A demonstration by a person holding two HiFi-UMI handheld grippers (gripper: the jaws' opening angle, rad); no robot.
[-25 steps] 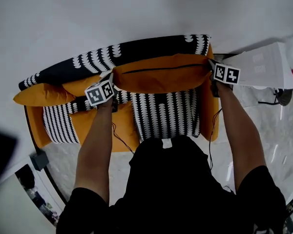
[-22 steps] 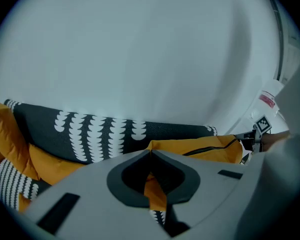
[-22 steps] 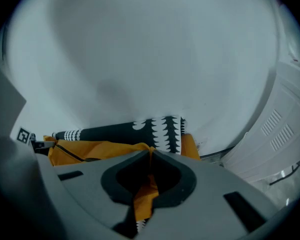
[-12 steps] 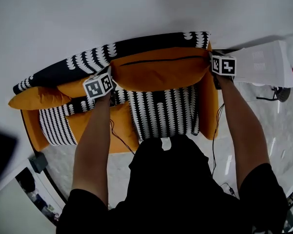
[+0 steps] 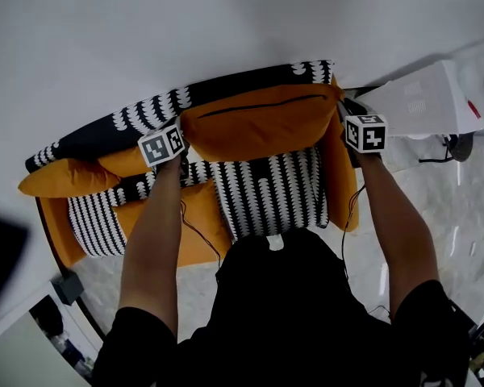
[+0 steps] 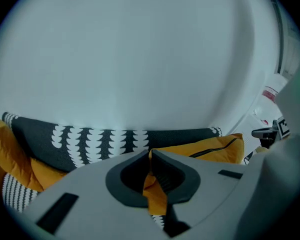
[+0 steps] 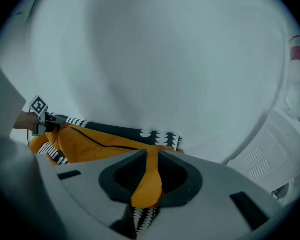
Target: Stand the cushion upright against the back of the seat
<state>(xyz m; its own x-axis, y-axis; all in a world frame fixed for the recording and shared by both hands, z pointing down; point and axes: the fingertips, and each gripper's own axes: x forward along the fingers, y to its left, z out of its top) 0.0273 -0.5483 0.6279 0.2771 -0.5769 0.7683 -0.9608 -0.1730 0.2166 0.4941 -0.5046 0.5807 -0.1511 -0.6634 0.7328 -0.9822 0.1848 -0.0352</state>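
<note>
On the sofa, the cushion stands over the right half of the seat, just before the back, its right end beside the sofa's right arm; more cushions lie at the left end. A wall is behind the sofa; a unit stands on the floor to its right

Cushion: plain orange, crossed by one thin black zip line. Seat back behind the cushion: black with rows of white scallops. Seat pad below the cushion: black-and-white stripes. Second cushion left of the cushion: orange. Armrest right of the cushion: orange. Wall beyond the cushion: white.
</note>
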